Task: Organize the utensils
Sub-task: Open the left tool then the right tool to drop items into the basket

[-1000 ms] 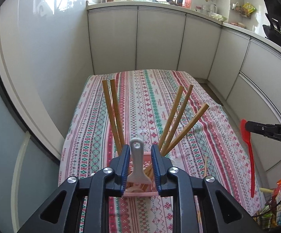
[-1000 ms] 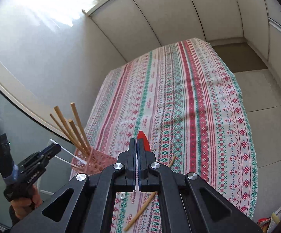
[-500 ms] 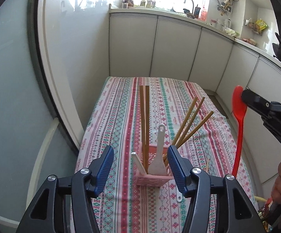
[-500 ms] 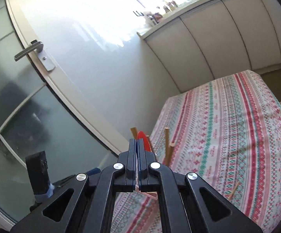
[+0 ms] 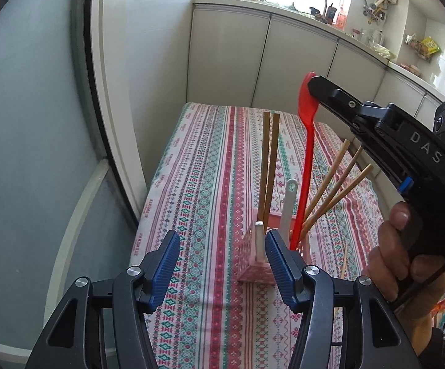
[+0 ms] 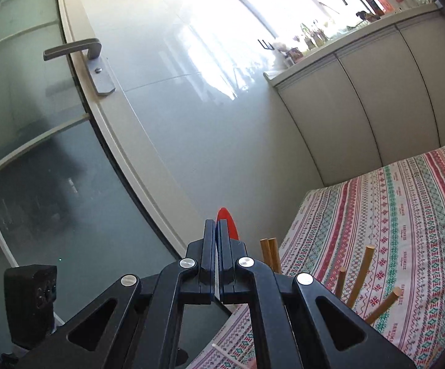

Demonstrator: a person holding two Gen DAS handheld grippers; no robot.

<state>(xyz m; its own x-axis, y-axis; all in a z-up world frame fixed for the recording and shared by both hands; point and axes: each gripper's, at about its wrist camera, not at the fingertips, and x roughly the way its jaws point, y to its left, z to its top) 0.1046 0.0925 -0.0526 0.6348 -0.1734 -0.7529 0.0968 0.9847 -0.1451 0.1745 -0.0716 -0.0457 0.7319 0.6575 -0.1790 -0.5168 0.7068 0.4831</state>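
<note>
My right gripper (image 6: 215,230) is clenched on the bowl end of a long red silicone spoon (image 5: 307,153), fingers pressed together with only the red tip peeping past them. The spoon hangs nearly upright below my grip, long axis vertical, its handle end already dipping into the pink perforated plastic caddy (image 5: 254,264) on the striped woven tablecloth (image 5: 210,166). So the caddy lies straight down from this hand; I judge the next move is simply letting go. My left gripper (image 5: 222,261) is released, ribbed blue pads wide apart, empty, just in front of the caddy. Smooth bamboo chopsticks (image 5: 268,166) and a white plastic rice paddle (image 5: 287,206) stand inside; one chopstick (image 5: 344,261) lies on the cloth beside it.
</note>
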